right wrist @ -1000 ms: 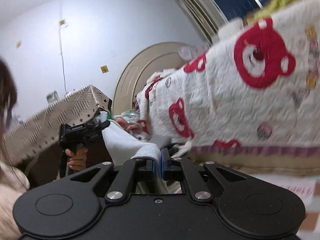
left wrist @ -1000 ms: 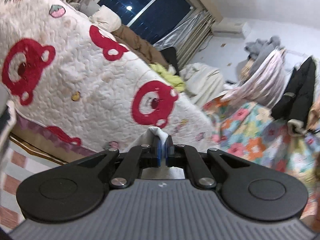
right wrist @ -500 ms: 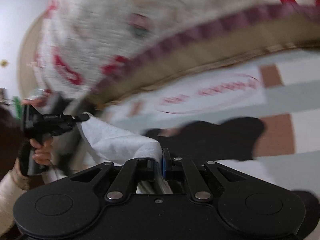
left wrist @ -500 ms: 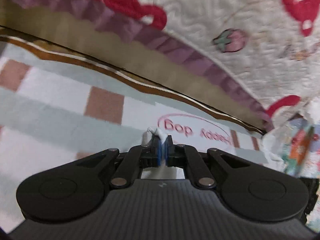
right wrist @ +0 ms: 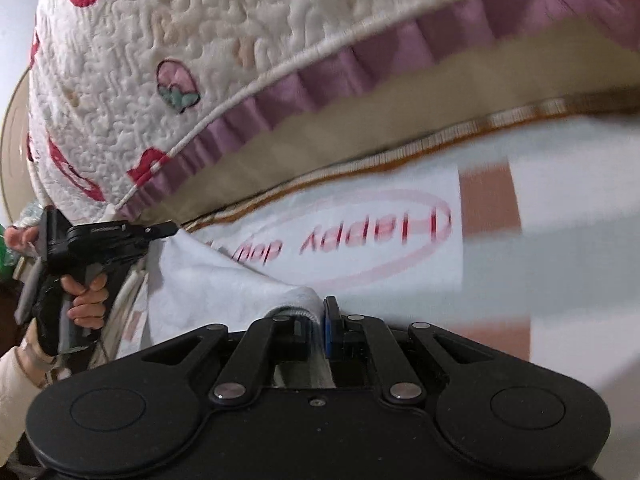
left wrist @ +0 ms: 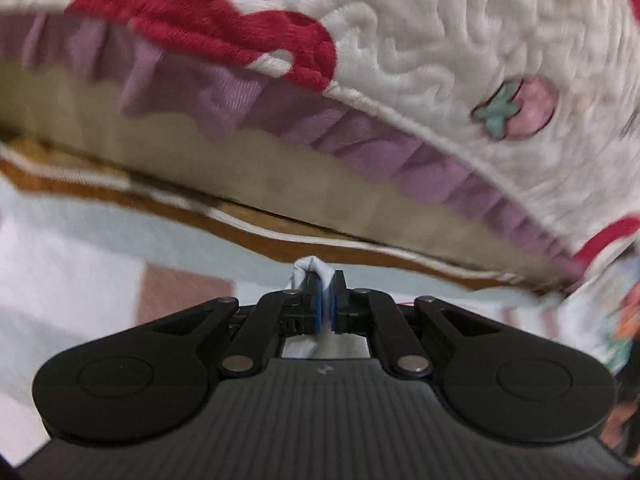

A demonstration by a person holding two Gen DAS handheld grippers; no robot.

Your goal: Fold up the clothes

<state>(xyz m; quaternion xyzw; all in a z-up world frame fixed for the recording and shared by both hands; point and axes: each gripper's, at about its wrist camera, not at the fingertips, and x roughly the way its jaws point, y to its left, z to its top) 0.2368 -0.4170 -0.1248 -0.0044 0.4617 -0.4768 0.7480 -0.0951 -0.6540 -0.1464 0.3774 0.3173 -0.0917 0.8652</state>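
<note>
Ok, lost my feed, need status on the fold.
Left claw shut on white cloth. Right claw shut on same cloth. Quilt close ahead.

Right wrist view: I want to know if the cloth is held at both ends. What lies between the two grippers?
The white cloth spans from the left gripper to the right gripper, each shut on it, in the right wrist view.

white garment (right wrist: 208,276), red-bear cream quilt (right wrist: 168,32)
</note>
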